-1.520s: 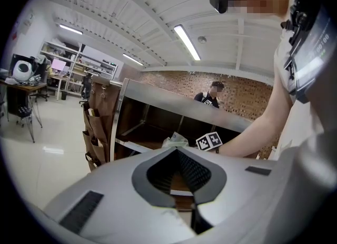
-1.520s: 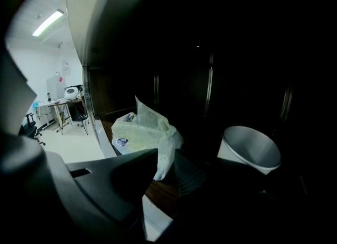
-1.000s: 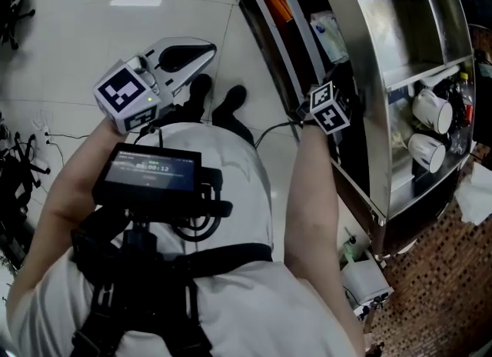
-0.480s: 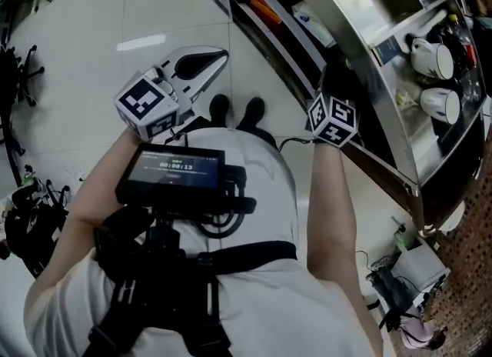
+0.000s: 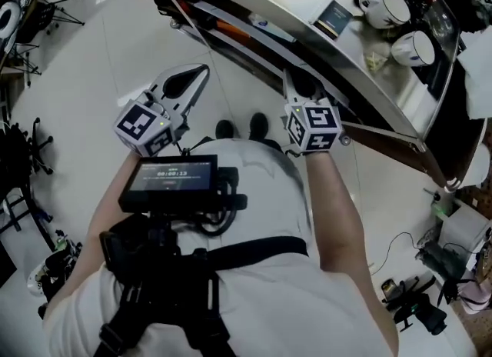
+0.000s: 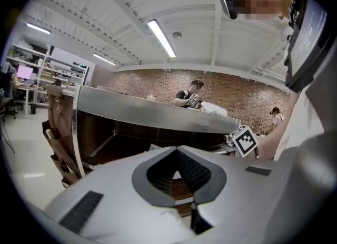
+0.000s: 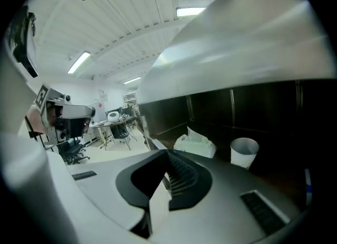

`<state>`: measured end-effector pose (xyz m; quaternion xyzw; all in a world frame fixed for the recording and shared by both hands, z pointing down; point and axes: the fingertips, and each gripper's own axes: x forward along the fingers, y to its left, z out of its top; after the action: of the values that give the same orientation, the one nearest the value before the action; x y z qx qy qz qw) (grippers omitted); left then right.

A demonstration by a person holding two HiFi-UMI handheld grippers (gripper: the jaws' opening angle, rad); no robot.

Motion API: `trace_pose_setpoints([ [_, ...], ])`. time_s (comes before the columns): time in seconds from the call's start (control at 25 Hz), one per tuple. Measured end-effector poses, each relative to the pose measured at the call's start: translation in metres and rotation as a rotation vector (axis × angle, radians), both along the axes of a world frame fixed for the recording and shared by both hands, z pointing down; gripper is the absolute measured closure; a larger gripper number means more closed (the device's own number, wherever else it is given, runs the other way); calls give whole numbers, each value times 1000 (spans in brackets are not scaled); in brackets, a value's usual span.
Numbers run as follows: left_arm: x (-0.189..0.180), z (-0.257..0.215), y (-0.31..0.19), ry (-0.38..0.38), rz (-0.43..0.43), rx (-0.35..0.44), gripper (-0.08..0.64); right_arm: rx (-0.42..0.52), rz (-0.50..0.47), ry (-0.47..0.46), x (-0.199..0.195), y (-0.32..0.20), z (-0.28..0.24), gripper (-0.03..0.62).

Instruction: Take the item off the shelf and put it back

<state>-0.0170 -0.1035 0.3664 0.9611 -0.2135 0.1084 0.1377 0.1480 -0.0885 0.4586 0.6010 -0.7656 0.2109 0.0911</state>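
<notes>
The steel shelf unit runs across the top of the head view. On it lie two white cups, a dark small box and a flat white packet. My right gripper is at the shelf's front edge, shut, with nothing between its jaws. In the right gripper view the shut jaws point at a tissue pack and a white cup in a dark compartment. My left gripper hangs over the floor left of the shelf, shut and empty.
The person's shoes stand on the white tile floor below the shelf. Tripods and cables lie at the left, boxes and gear at the right. In the left gripper view, people stand behind the shelf's steel top.
The head view has swung, so the shelf now lies across the top instead of at the right. My right gripper has drawn back from inside the shelf to its front edge. The left gripper stays shut.
</notes>
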Motion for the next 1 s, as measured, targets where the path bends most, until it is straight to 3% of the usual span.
trace_pose_setpoints([
  [0.64, 22, -39, -7, 69, 64, 50, 561, 161, -189, -168, -72, 4, -124, 588],
  [1.0, 17, -62, -21, 82, 65, 121, 561, 253, -266, -147, -91, -4, -181, 588],
])
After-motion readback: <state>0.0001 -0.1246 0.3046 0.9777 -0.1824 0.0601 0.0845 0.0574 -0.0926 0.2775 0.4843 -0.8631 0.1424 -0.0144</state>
